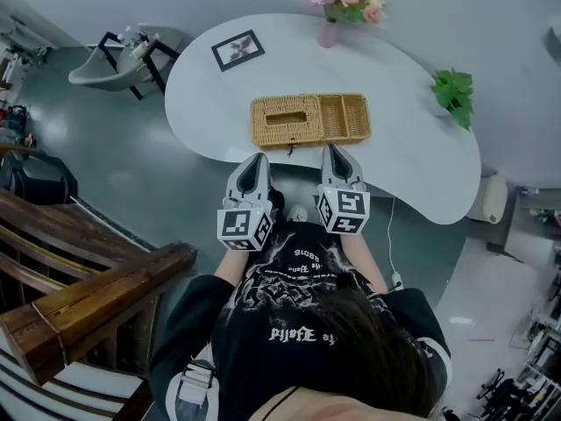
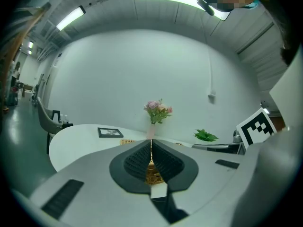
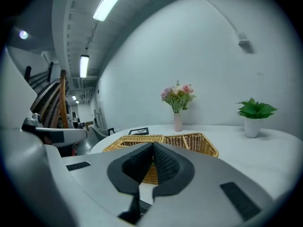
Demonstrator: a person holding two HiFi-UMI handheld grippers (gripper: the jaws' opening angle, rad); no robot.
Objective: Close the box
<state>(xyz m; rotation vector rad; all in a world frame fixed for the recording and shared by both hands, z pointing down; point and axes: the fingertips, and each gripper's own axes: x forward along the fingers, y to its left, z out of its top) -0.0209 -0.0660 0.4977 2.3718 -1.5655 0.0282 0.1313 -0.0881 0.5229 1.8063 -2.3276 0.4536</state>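
Our left gripper [image 1: 257, 158] and right gripper [image 1: 336, 150] hang empty with jaws pressed together. The wicker box [image 1: 261, 123] sits at twelve o'clock on the table [image 1: 412, 165]. Closing seems not yet begun; next we must reach forward for its lid.

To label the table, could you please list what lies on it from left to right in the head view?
Black-framed picture → woven wicker box → green leafy potted plant. The pink-flower vase overlaps the box, so it is omitted.
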